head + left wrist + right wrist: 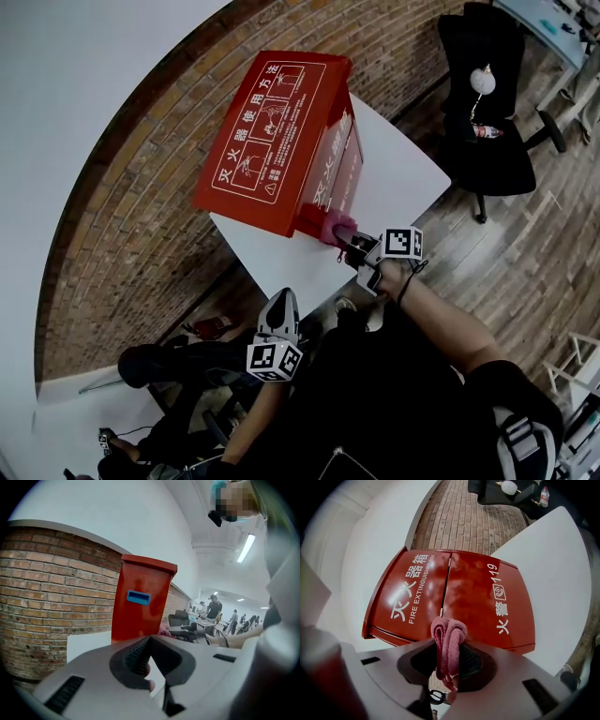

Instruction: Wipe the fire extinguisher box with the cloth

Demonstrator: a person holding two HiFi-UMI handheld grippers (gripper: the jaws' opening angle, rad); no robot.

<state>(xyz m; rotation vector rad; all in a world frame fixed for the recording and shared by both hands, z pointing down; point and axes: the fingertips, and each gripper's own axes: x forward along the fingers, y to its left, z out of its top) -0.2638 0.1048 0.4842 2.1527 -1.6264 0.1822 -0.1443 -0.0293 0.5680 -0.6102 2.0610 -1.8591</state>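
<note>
1. My right gripper [449,645] is clenched on a folded pink cloth [448,633]. The fold bulges out past the jaw tips, so the soft wad, not the plastic, is what meets the surface.
2. In the head view, this right gripper [353,246] brings the cloth [336,226] to the lower near corner of the red fire extinguisher box [281,131]. I judge that I am starting the wipe low on the front.
3. My left gripper [150,641] has its jaws closed with nothing between them. In the head view it hangs low and near me [280,305], well apart from the box, out of the wiping arm's way.
4. The fire extinguisher box [454,590] stands on a white table [398,173] against a brick wall [141,216]. Its two front doors, with white lettering, face my right gripper.
5. The left gripper view shows only a narrow side of the box [143,602], with a blue recessed handle.
6. I cannot tell whether the cloth actually presses on the paint or stops just short; the wad covers the spot.
7. The cloth's tail drops between the jaws, and its end is hidden.
8. The box's far side and back are out of view.
9. A black office chair [487,122] stands to the far right, beyond the table.
</note>
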